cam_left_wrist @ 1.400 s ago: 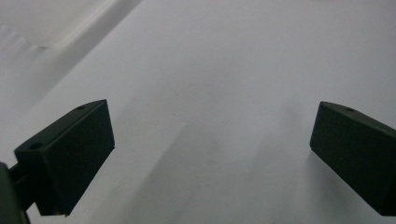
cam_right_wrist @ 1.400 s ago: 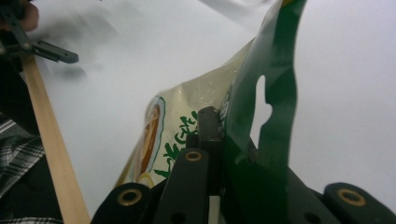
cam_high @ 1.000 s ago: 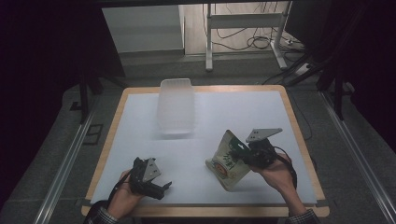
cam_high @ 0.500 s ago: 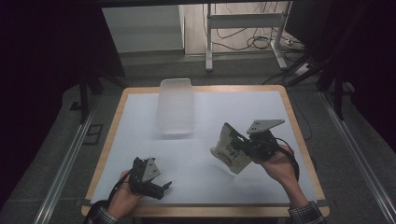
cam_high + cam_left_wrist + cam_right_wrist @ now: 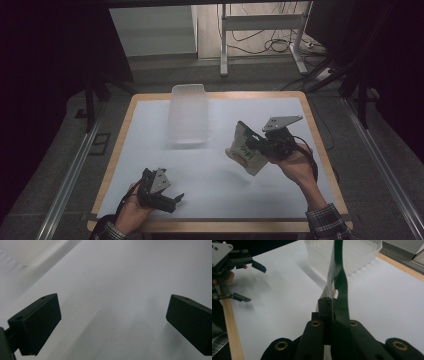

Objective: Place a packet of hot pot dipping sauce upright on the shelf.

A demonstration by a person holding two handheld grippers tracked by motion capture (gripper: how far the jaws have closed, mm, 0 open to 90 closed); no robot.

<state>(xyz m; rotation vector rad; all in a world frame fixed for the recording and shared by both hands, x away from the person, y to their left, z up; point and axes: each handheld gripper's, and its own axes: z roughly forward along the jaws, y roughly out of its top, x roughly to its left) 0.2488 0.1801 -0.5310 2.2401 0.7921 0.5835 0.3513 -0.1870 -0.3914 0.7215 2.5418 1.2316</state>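
Note:
A green and cream snack pouch (image 5: pixel 245 149) hangs above the white table top, tilted, with my right gripper (image 5: pixel 261 144) shut on its edge. In the right gripper view the pouch (image 5: pixel 339 277) stands edge-on between the closed jaws of my right gripper (image 5: pixel 329 305). A clear plastic bin (image 5: pixel 188 113) sits at the back middle of the table, to the left of the pouch and beyond it. My left gripper (image 5: pixel 176 200) rests near the front left edge, open, with only bare table between its jaws (image 5: pixel 112 322).
The table top (image 5: pixel 210 175) is white with a wooden rim (image 5: pixel 115 145). Beyond the far edge stand a white cabinet (image 5: pixel 152 30) and a metal frame with loose cables (image 5: pixel 260 35). Dark stands flank both sides of the table.
My right gripper has risen and moved away from the front edge, lifting the pouch off the table. The left gripper has stayed in place.

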